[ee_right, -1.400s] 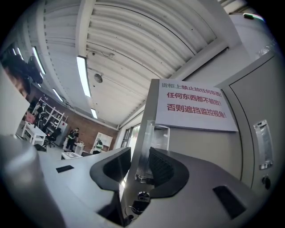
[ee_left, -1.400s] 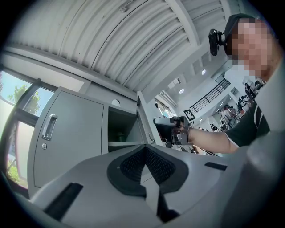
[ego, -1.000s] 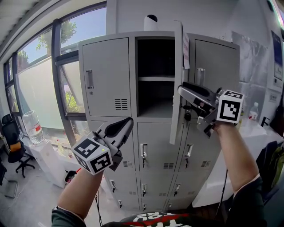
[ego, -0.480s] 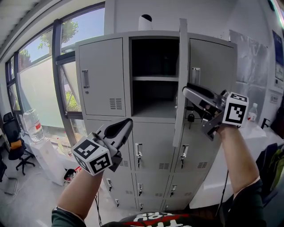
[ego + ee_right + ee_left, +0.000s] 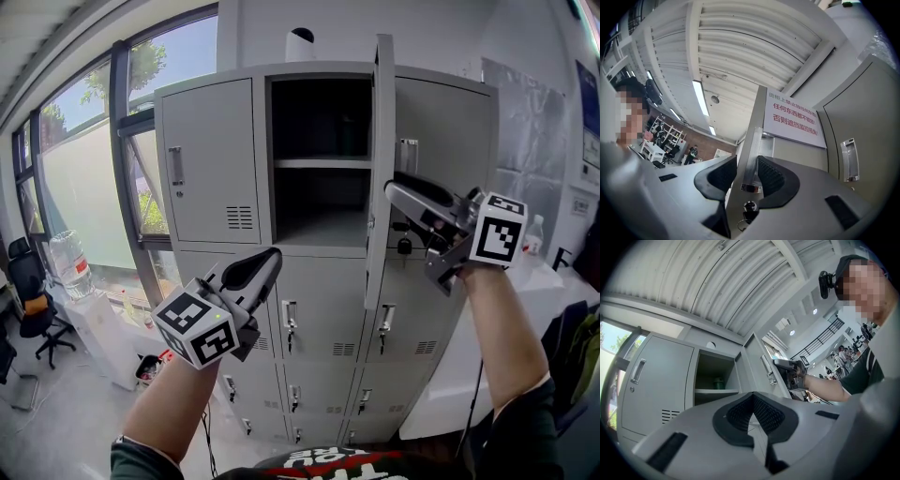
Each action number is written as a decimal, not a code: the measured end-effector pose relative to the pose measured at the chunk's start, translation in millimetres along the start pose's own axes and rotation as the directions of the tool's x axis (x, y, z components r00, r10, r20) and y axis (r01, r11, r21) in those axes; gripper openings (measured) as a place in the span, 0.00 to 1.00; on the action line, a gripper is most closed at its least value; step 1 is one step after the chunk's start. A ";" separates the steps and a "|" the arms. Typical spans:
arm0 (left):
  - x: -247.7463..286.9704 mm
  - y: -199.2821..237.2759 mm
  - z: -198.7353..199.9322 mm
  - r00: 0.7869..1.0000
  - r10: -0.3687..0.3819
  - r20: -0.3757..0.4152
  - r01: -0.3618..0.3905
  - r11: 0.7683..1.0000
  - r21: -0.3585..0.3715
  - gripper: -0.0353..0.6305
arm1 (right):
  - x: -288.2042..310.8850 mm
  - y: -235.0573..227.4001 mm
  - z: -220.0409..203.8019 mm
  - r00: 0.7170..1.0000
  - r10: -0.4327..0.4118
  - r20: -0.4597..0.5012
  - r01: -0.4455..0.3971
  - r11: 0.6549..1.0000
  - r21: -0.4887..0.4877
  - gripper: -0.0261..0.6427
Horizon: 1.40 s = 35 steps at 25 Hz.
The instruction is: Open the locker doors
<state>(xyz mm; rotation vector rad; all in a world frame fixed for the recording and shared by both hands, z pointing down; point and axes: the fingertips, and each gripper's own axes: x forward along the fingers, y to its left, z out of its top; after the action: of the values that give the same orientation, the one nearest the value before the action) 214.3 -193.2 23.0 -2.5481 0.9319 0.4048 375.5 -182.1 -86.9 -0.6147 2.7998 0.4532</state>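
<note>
The grey locker cabinet (image 5: 211, 187) stands in front of me. Its top middle door (image 5: 379, 141) is swung out, almost edge-on, so the dark compartment (image 5: 319, 122) and its shelf show. My right gripper (image 5: 396, 199) is at that door's free edge. In the right gripper view the jaws (image 5: 746, 176) straddle the metal handle (image 5: 751, 159), with a key lock (image 5: 749, 208) just below. They have just been opening, and a thin gap shows beside the left pad. My left gripper (image 5: 270, 261) hovers lower left, shut and empty (image 5: 751, 399), apart from the lockers.
The top left door (image 5: 206, 159), the top right door (image 5: 448, 141) and the lower doors (image 5: 323, 314) are closed. A white device (image 5: 300, 42) sits on the cabinet. A white table (image 5: 530, 309) with a bottle (image 5: 535, 234) is at right. A window, a water jug (image 5: 70, 267) and a chair (image 5: 23, 291) are at left.
The top middle door has swung a little further out with my right gripper at its edge. The cabinet has slid left in the head view. My left gripper looks unchanged.
</note>
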 end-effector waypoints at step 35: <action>-157.5 76.6 28.0 0.984 -0.175 -0.032 0.173 0.983 -0.055 0.06 | 70.0 153.6 -43.4 0.805 -0.592 0.044 0.569 0.748 -0.340 0.26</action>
<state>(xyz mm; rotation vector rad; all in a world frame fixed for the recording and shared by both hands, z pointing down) 43.9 -147.5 40.3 -2.6659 0.7117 0.3356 239.0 -90.1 -29.5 -1.5435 2.3970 0.7861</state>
